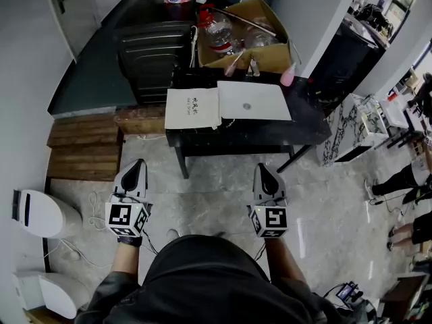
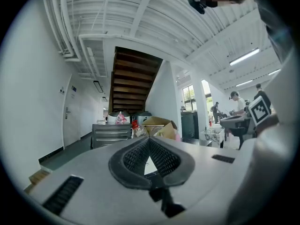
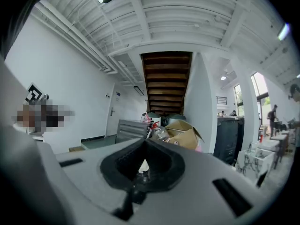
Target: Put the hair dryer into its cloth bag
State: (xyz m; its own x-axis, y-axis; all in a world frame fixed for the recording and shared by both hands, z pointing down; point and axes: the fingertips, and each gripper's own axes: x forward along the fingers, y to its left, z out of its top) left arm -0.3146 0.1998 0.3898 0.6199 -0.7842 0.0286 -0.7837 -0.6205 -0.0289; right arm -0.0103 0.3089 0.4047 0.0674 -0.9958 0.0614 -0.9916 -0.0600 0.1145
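Observation:
A white cloth bag (image 1: 192,109) with dark print lies flat on the black table (image 1: 270,133). Beside it, to the right, is a flat white piece (image 1: 253,100) with a small grey mark. I cannot make out a hair dryer for certain. My left gripper (image 1: 137,163) and right gripper (image 1: 262,168) are held level over the floor, short of the table's near edge. Both are shut and empty. In the left gripper view (image 2: 150,140) and the right gripper view (image 3: 144,142) the jaws meet with nothing between them.
Behind the table stands an open cardboard box (image 1: 260,52) with plastic bottles, and a pink item (image 1: 288,77) lies at its right. A dark ribbed cabinet (image 1: 154,52) is at the back left. Wooden steps (image 1: 84,147) and white appliances (image 1: 40,214) are on the left. People stand at the right.

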